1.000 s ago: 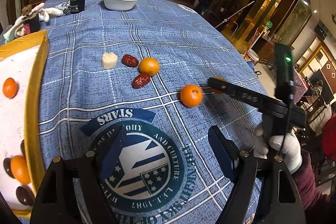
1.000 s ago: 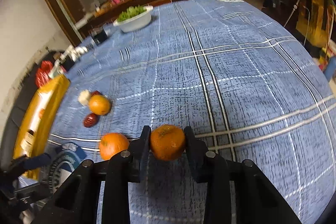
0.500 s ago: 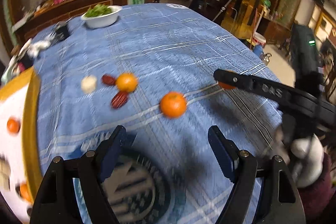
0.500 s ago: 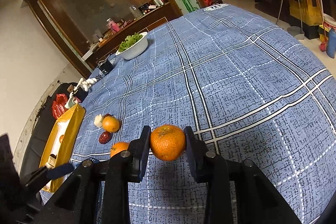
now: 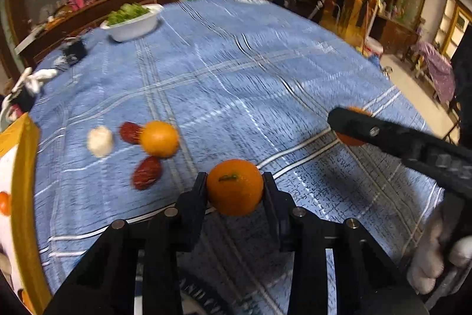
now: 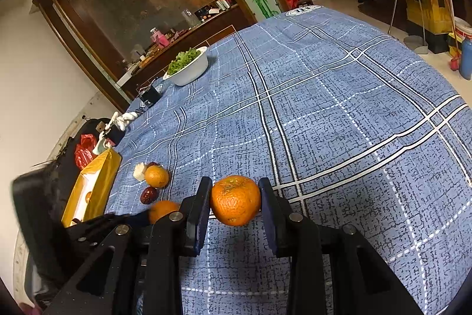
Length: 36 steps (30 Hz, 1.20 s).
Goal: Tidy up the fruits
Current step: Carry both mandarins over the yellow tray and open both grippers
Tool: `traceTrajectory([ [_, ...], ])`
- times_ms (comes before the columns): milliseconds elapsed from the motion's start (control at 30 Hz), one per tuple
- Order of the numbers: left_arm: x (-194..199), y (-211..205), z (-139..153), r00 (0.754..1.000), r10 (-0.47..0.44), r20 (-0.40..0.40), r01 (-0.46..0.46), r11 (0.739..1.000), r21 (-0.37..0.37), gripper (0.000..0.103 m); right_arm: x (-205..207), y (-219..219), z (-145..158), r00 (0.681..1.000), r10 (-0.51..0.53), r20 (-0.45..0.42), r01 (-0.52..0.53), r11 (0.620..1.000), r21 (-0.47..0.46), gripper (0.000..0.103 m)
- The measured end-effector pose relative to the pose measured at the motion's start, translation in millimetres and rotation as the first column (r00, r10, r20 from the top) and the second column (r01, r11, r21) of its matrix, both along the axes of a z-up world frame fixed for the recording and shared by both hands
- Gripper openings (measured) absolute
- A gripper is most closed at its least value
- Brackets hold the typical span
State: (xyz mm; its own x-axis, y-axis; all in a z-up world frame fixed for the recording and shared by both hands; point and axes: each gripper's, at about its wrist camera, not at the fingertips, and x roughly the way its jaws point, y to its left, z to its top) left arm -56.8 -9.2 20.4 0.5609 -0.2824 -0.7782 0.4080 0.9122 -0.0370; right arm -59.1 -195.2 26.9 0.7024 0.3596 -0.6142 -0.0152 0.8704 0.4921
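My left gripper [image 5: 234, 191] is shut on an orange tangerine [image 5: 235, 186] low over the blue cloth. My right gripper [image 6: 235, 201] is shut on a second tangerine [image 6: 235, 200] and holds it above the cloth; it also shows in the left wrist view [image 5: 348, 126] at the right. On the cloth to the left lie a third tangerine [image 5: 159, 138], two red dates [image 5: 147, 172] and a white fruit piece [image 5: 100, 140]. A yellow-rimmed tray [image 5: 25, 176] with fruits stands at the left edge.
A white bowl of greens [image 5: 131, 24] stands at the far side of the table [image 6: 339, 114]. A small black object [image 5: 75, 50] and a white glove [image 5: 35, 78] lie at the far left. The table edge drops off at the right.
My left gripper moved forward to the near tangerine and shut on it. My right gripper stayed shut on its tangerine and rose a little.
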Motion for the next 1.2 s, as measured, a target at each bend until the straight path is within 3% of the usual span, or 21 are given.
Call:
traceTrajectory([
  [133, -20, 40, 31, 0.997, 0.067, 0.033, -0.063, 0.992, -0.108, 0.035, 0, 1, -3, 1.0, -0.019, -0.014, 0.019, 1.0, -0.022, 0.034],
  [267, -35, 97, 53, 0.985, 0.17, 0.039, -0.159, 0.966, -0.201, 0.035, 3, -3, -8, 0.998, -0.036, -0.047, 0.035, 0.999, -0.026, 0.034],
  [433, -51, 172, 73, 0.95, 0.307, 0.06, -0.284, 0.926, -0.248, 0.035, -3, 15, 9, 0.998, -0.005, -0.061, 0.0, 0.996, -0.088, 0.034],
  [733, -71, 293, 84, 0.841, 0.541, 0.024, -0.501, 0.794, -0.343, 0.035, -14, 108, 97, 0.979, 0.185, 0.079, -0.178, 0.98, -0.088, 0.035],
  [900, -68, 350, 68, 0.747, 0.665, -0.026, -0.639, 0.705, -0.308, 0.035, 0, 188, 126, 0.935, 0.339, 0.106, -0.332, 0.94, -0.08, 0.035],
  [967, -68, 366, 57, 0.719, 0.693, -0.048, -0.673, 0.678, -0.295, 0.036, 7, 222, 121, 0.914, 0.397, 0.086, -0.392, 0.917, -0.071, 0.035],
  [1200, -59, 394, 42, 0.708, 0.702, -0.081, -0.69, 0.662, -0.293, 0.036, 30, 329, 59, 0.839, 0.538, -0.083, -0.544, 0.832, -0.107, 0.036],
])
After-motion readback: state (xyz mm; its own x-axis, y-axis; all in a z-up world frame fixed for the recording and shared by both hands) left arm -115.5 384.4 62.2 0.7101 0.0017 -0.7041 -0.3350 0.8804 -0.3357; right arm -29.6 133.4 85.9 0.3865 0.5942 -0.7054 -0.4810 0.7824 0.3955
